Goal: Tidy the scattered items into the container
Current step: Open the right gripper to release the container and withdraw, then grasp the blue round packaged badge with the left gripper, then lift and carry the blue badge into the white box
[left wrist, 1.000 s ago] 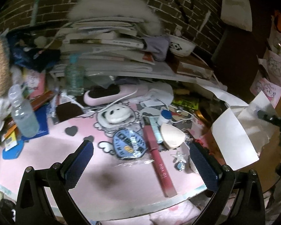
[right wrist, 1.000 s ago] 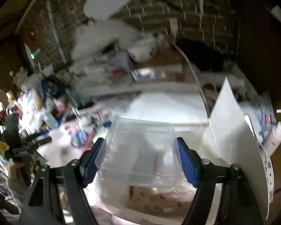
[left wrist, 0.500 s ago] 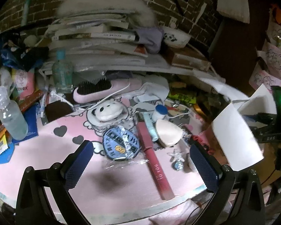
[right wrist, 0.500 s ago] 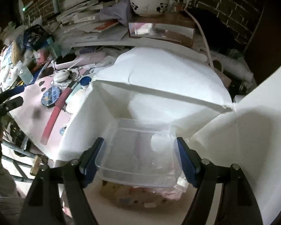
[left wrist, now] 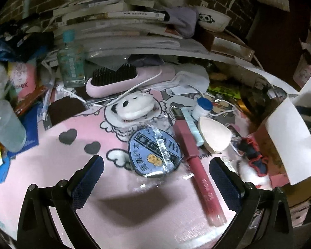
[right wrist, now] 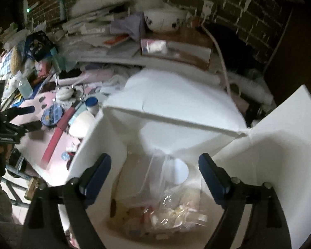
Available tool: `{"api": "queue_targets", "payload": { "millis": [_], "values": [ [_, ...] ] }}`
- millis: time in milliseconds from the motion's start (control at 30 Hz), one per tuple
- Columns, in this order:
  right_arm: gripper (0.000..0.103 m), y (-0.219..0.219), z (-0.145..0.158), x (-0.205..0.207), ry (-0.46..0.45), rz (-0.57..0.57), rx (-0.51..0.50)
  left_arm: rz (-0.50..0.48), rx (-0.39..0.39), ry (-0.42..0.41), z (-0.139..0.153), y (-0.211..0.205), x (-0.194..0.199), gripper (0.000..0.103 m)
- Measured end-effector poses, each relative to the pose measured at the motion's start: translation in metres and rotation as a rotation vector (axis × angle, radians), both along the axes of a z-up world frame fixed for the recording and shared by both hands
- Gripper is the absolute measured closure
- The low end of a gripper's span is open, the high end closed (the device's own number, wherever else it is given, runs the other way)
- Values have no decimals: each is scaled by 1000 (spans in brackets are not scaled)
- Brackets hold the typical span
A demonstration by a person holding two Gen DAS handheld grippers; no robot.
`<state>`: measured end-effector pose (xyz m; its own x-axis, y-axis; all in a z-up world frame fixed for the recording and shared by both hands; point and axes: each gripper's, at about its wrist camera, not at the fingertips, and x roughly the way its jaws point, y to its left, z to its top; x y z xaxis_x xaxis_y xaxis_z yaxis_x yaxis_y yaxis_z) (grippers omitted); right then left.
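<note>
Scattered cosmetics lie ahead of your left gripper (left wrist: 155,178), whose fingers (left wrist: 87,178) stand wide apart and empty above the pink cartoon-printed desk mat (left wrist: 51,166). Between the fingertips and just beyond sits a round blue badge in clear wrap (left wrist: 154,151); touching its right edge, a long dark-red lip-gloss tube (left wrist: 199,170) runs back past the right finger. Beyond that lie a beige teardrop makeup sponge (left wrist: 214,138) and a small white jar with a blue cap (left wrist: 201,109).

Your right gripper (right wrist: 154,176) hangs with fingers spread and empty over the open white cardboard box (right wrist: 176,108), the container; a crumpled clear plastic bag (right wrist: 176,203) lies at its bottom, between the fingers.

Behind the desk, stacked books and papers (left wrist: 118,20) and a white panda-print bowl (left wrist: 213,20) stand against a dark brick wall (right wrist: 228,4).
</note>
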<state>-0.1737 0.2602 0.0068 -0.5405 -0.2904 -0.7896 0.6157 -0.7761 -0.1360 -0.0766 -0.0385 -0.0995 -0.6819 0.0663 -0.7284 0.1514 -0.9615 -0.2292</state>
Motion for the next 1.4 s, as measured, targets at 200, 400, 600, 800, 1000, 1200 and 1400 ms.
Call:
{"api": "queue_targets", "payload": {
  "millis": [200,400,600,800,1000,1200,1400],
  "values": [
    [18,2,38,19,111,4,-150,-2,-25,-8,-8,1,-9,7],
    [2,-28,67,64,149,170,-415,-14,-27,-34,-17,6,-19,23],
    [2,-82,55,88,128,281,-488,-8,-43,-33,-19,10,-23,25],
    [2,-109,30,92,63,269,-526,1,-73,-37,-21,4,-23,37],
    [2,-130,0,108,100,234,-477,1,-100,-37,-21,6,-26,36],
    [2,-139,-24,108,16,231,-504,20,-72,2,-22,2,-22,41],
    [2,-136,-31,104,15,202,-492,22,-77,9,-22,0,-20,46]
  ]
}}
